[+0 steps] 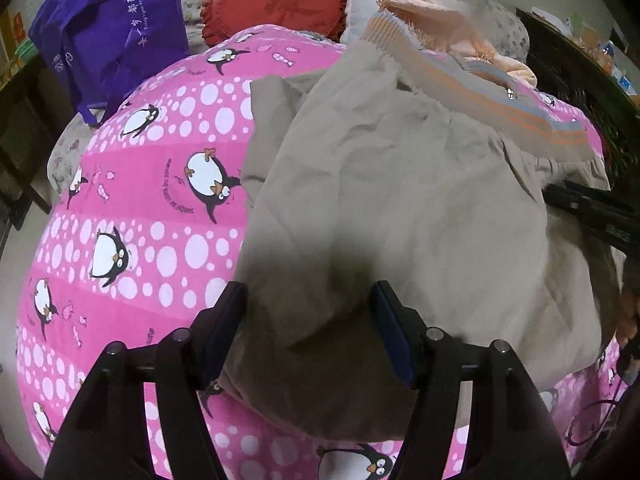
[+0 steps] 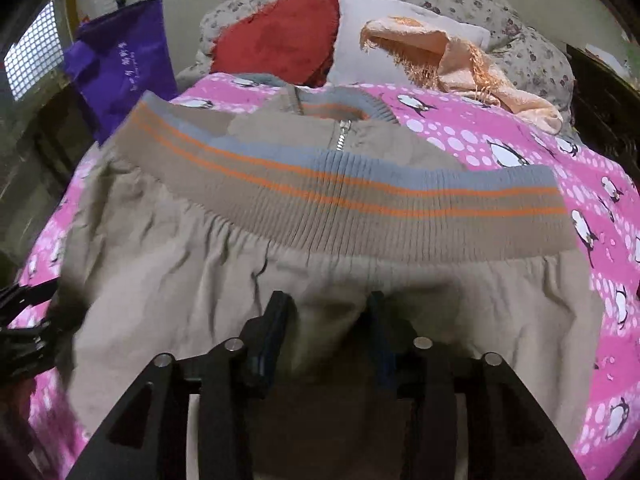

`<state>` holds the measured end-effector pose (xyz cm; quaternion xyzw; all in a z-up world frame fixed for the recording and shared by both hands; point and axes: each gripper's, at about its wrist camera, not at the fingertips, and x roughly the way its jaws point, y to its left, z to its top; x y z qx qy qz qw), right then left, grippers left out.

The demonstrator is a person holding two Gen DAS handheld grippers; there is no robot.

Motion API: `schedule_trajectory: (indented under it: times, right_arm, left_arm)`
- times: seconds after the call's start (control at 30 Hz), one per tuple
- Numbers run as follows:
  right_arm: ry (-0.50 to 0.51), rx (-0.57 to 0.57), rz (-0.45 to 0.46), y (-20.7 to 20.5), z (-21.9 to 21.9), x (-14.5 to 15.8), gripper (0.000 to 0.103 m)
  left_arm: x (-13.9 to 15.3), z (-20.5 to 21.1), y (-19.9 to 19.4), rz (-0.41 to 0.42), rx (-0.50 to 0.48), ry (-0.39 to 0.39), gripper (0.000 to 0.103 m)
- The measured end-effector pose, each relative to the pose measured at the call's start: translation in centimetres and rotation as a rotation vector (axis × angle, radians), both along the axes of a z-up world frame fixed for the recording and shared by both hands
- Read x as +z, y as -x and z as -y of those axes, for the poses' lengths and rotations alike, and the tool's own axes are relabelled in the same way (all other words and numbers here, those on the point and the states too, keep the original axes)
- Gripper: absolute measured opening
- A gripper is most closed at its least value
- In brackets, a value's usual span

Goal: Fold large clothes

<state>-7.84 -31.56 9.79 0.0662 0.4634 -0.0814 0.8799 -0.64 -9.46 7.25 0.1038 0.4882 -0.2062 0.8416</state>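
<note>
A beige jacket [image 1: 392, 208] lies folded over on the pink penguin bedspread [image 1: 132, 240]. Its ribbed hem [image 2: 360, 204], striped grey and orange, runs across the right wrist view, with the zip [image 2: 342, 136] just beyond it. My left gripper [image 1: 310, 314] hovers over the jacket's near left part, jaws apart, and the cloth lies flat under them with nothing pinched. My right gripper [image 2: 326, 314] stands open over the cloth just below the hem. Each gripper shows at the edge of the other's view: the right gripper [image 1: 592, 212] and the left gripper [image 2: 24, 320].
At the head of the bed lie a red cushion [image 2: 280, 36], a white pillow [image 2: 372, 20], a peach fringed cloth [image 2: 452, 56] and a floral quilt [image 2: 520, 44]. A purple bag [image 1: 104, 28] hangs at the left. Dark wooden furniture [image 1: 580, 72] borders the right.
</note>
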Motion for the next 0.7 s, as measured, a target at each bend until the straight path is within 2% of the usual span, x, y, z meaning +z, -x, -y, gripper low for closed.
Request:
schedule_trajectory:
  times: [0.03,0.1,0.33,0.53,0.7]
  right_arm:
    - [-0.004,0.002,0.012,0.7,0.1,0.6,0.046]
    - [0.001,-0.001,0.044,1.9,0.7,1.9,0.056]
    - [0.040,-0.074,0.099,4.4,4.4,4.5,0.058]
    - [-0.028,-0.160,0.077,4.0,7.9,3.1,0.057]
    - [-0.084,-0.243,0.031,2.7,10.1,0.3,0.055]
  left_arm:
    - [0.4,0.0,0.1,0.002,0.000,0.011,0.065]
    - [1.1,0.0,0.2,0.012,0.006,0.030,0.065]
    - [3.0,1.7,-0.3,0.043,-0.010,0.056,0.065]
    - [2.8,4.3,-2.1,0.046,-0.017,0.059,0.065]
    - [1.3,5.8,-4.3,0.012,-0.002,0.032,0.065]
